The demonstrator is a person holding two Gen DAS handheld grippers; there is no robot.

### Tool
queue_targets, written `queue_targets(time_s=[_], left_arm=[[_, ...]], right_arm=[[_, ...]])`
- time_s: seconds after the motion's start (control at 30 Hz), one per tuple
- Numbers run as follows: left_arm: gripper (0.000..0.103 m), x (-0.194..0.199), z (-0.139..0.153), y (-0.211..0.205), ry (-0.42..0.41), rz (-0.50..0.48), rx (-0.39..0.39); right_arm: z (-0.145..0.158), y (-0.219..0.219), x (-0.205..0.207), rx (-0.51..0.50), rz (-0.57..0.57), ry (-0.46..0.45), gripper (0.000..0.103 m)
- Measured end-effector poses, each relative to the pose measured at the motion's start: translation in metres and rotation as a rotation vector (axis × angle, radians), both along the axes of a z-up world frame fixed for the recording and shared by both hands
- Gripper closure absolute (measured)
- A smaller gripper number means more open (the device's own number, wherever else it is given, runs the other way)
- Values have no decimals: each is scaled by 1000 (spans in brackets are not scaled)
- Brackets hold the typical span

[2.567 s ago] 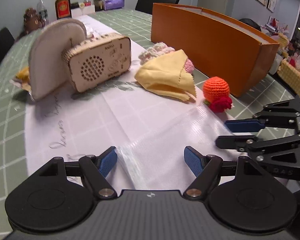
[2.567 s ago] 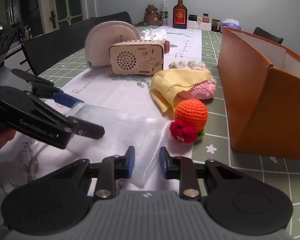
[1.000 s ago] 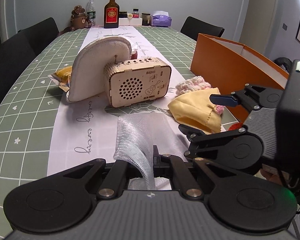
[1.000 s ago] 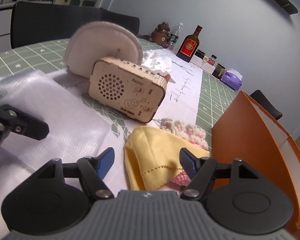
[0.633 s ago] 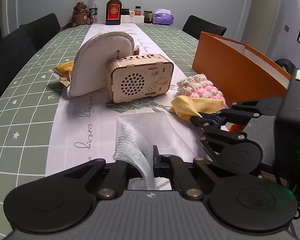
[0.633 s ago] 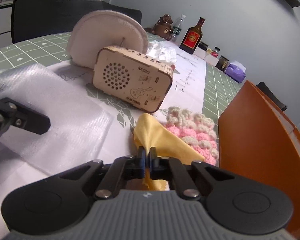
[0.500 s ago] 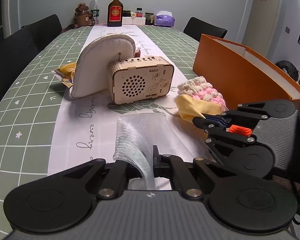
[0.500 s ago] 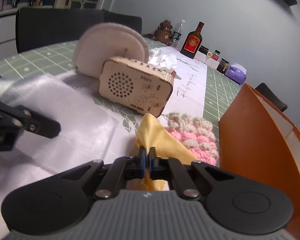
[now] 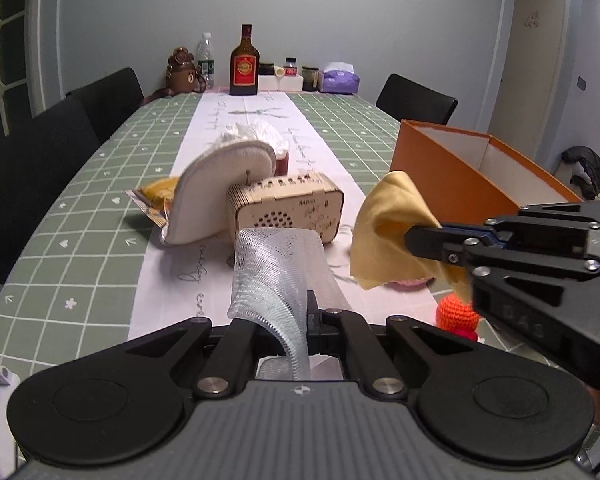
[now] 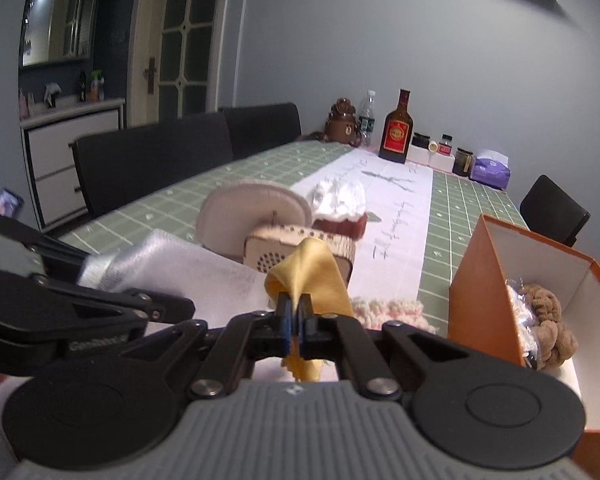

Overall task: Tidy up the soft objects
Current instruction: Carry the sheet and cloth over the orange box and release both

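From your left wrist camera, you see the left gripper [image 9: 306, 312] pressed together on a fold of the white mesh bag [image 9: 278, 276], which rises out of the jaws and drapes forward toward the wooden radio [image 9: 286, 210]. Pinching it at the edge keeps the rest hanging free, probably so it can be carried without dragging other things along. To the side, your right gripper [image 9: 418, 236] pinches a corner of the yellow cloth [image 9: 386, 228], and the cloth hangs clear of the table (bunched at the grip, loose below). Under it sit the orange crochet ball [image 9: 456, 314] and a sliver of the pink crochet piece [image 9: 410, 284], both on the table. The orange box [image 9: 456, 184] stands open behind the cloth, which looks like the place you are sorting into.

From your right wrist camera, the right gripper [image 10: 294, 320] shows its 2 blue pads closed on the yellow cloth [image 10: 312, 276], with a tail of fabric dangling below the jaws. The orange box [image 10: 480, 292] is just to the side, and inside it you can see a brown knitted item [image 10: 548, 328] already lying against the wall. The left gripper [image 10: 172, 304] crosses the other side of the view, holding the mesh bag [image 10: 168, 264] off the table. The pink crochet piece [image 10: 388, 308] lies between cloth and box.
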State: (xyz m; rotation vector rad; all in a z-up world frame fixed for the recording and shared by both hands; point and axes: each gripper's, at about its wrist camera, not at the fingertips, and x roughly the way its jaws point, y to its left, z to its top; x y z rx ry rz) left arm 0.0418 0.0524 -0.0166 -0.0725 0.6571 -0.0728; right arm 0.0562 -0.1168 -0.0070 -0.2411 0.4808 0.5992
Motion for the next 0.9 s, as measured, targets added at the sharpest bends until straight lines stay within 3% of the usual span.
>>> queue_targets(time_s=[0.23, 0.47, 0.73, 0.9], left_arm=[[100, 1, 39, -13, -78, -2, 19], [100, 6, 79, -46, -129, -69, 24], [100, 21, 113, -88, -198, -155, -49], [100, 40, 120, -125, -177, -257, -87]], right_arm=[[40, -22, -4, 69, 10, -8, 103], [81, -52, 5, 110, 1, 5, 103], [122, -101, 23, 65, -87, -37, 103], [131, -139, 47, -8, -165, 5, 103]])
